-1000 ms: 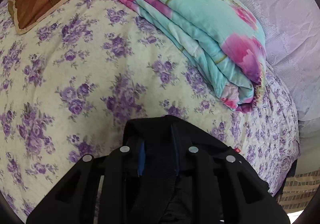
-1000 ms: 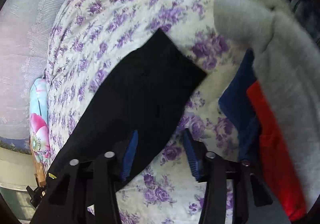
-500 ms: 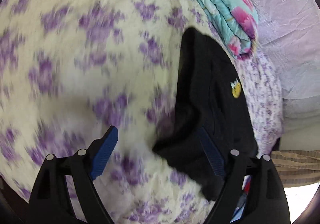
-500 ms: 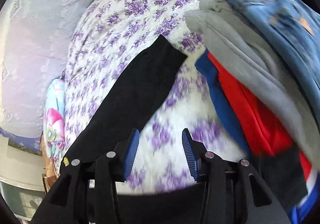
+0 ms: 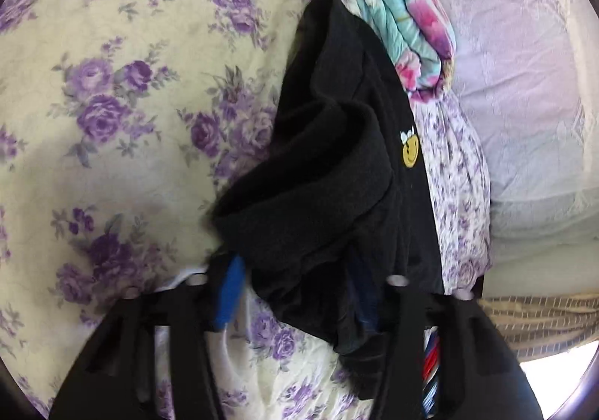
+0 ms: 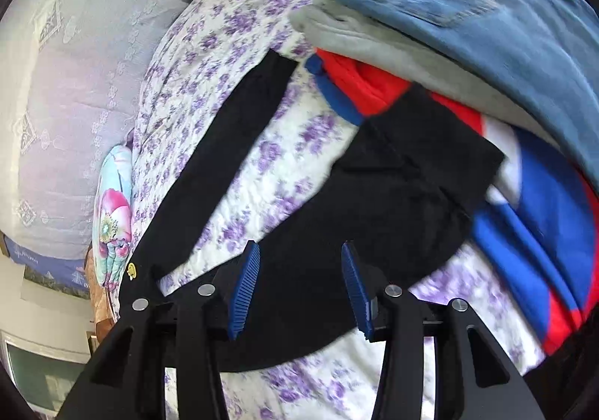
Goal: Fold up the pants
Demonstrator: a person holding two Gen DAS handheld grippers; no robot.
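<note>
The black pants lie on the purple-flowered bed sheet, with a yellow smiley patch near the waist. My left gripper is closing on a bunched fold of them. The cloth fills the gap between the jaws and hides the right pad. In the right wrist view the pants spread in a V: one leg runs up the bed and the other reaches onto the clothes pile. My right gripper hovers open above the nearer leg and holds nothing.
A folded turquoise and pink quilt lies just beyond the pants. A pile of blue jeans, a grey garment and red and blue clothes fills the right side. Pale lilac fabric borders the bed.
The left gripper let go of the pants, swung across the bed with its jaws wide, and closed on a fold by the smiley patch. The right gripper drew back from the leg end and rose.
</note>
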